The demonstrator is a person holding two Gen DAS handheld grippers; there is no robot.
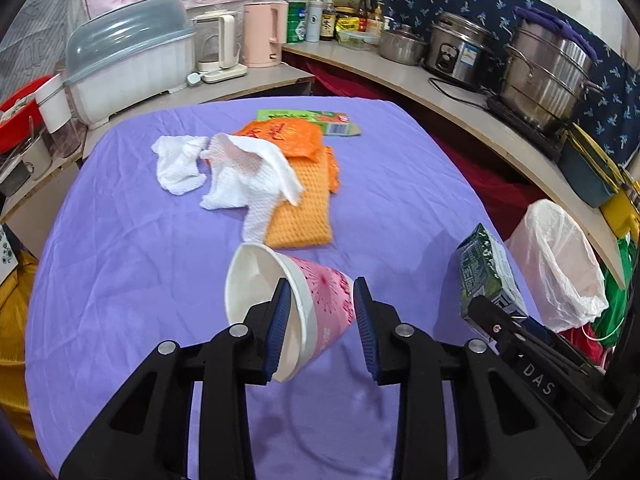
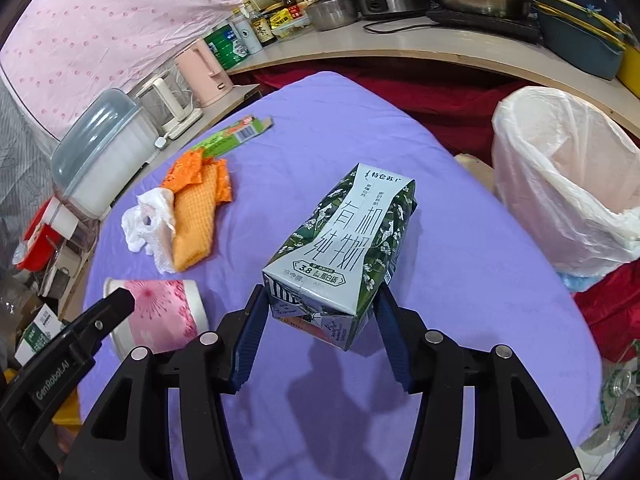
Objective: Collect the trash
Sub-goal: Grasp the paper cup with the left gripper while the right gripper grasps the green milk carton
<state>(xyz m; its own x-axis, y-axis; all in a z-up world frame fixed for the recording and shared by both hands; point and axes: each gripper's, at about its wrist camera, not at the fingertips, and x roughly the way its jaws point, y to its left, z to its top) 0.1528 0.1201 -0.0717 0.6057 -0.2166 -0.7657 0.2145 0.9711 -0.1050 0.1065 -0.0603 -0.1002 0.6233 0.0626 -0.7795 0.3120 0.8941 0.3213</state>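
The left gripper (image 1: 320, 312) clamps the pink paper cup (image 1: 288, 304) and the right gripper (image 2: 320, 320) clamps the milk carton (image 2: 344, 248), both lifted clear of the purple table (image 1: 120, 260) for transfer toward the lined trash bin (image 2: 560, 184) off its right edge, while tissues (image 1: 224, 172) and orange wrappers (image 1: 304, 200) remain mid-table.

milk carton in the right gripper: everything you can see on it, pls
The milk carton is a rectangular paper-type box, pale grey with dark green floral side panels and large black Chinese print. Its near end looks crumpled. It is tilted, lifted off the purple tablecloth with its shadow below. The right gripper has its blue-padded jaws closed on the near end, one on each side. Nothing else touches it. The white-lined bin stands to its right.
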